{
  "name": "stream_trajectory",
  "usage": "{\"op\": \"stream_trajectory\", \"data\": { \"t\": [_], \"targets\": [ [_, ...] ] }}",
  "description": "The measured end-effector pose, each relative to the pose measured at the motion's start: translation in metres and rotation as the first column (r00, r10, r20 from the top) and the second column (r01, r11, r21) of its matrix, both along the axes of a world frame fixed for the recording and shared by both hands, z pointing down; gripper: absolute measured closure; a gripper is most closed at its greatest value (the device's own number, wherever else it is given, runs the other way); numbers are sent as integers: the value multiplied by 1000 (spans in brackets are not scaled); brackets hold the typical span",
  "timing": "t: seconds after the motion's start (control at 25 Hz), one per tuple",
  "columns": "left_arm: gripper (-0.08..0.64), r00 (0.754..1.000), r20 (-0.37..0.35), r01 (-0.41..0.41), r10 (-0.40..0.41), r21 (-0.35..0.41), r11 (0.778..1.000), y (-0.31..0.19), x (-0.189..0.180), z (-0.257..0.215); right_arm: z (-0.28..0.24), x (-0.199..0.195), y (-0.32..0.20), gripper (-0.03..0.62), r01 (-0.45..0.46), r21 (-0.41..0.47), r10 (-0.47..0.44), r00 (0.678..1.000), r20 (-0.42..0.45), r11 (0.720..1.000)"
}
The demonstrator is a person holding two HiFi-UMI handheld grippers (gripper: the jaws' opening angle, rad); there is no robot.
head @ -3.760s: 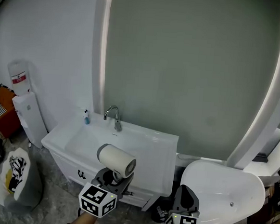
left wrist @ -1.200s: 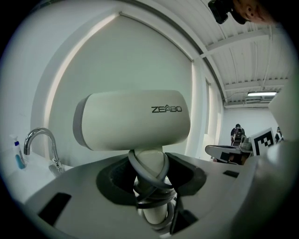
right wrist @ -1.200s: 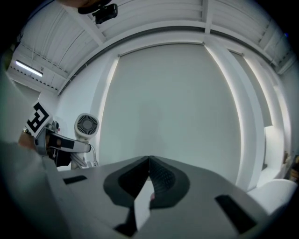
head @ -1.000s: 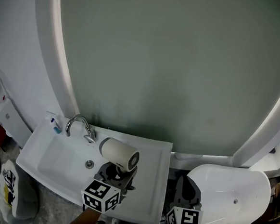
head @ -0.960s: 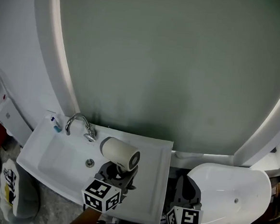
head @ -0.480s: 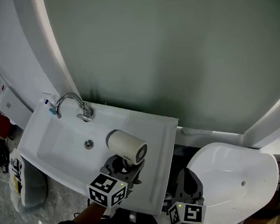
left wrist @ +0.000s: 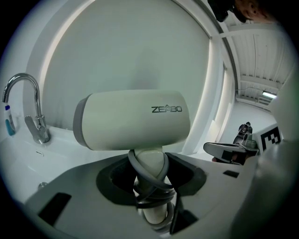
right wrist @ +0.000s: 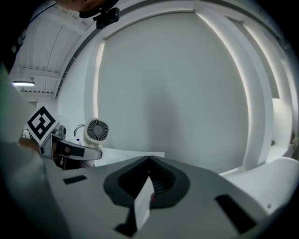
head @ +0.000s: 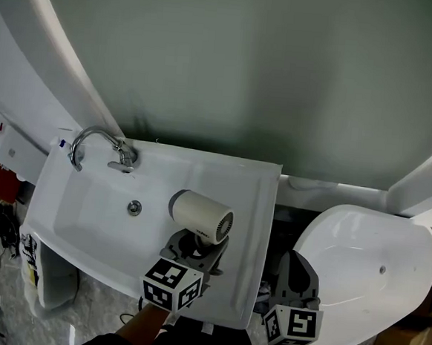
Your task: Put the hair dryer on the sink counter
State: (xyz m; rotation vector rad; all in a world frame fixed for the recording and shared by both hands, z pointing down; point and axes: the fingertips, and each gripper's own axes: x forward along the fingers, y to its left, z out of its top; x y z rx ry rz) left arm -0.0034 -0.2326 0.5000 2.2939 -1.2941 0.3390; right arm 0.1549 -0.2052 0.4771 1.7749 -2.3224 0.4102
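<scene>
Currently held: hair dryer [head: 200, 215], in the air over the right part of the sink counter [head: 258, 201], not set down.
Left gripper [left wrist: 150, 186]: jaws pinch the handle over the wound cord [left wrist: 148, 173].
Right gripper [right wrist: 148, 183]: jaws pressed together, empty.
Handling: probably light, stiff, smooth plastic with a top-heavy barrel; the handle is the best hold.

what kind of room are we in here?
A bathroom, most likely: a white sink with a chrome faucet, a tall arched panel with lit edges behind it, probably a mirror, and a white tub-like basin to the right.
</scene>
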Motion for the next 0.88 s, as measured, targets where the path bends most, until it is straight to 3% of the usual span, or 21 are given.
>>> {"op": "stream_trajectory", "data": {
  "t": [0.2,0.4,0.56,0.68,0.88],
  "targets": [
    [376,999,-28,14,-15,-46,999,-12,3,19,14,4,-8,571,-1,-26,1,1000,-16,1000],
    [376,1000,-14,1,-2,-95,996,-29,9,37,22,10,-11,571,-3,-36,2,1000,-19,999],
    [376,1000,1,4,-3,-124,992,-40,13,51,31,16,-10,571,3,-94,-6,999,-34,996],
    [376,1000,14,15,-12,-173,985,-49,15,68,40,22,-8,571,-13,-158,8,999,-31,987],
    [374,999,39,32,-23,-247,969,-66,14,95,49,28,-7,571,-21,-167,13,999,-47,986]
  ]
}}
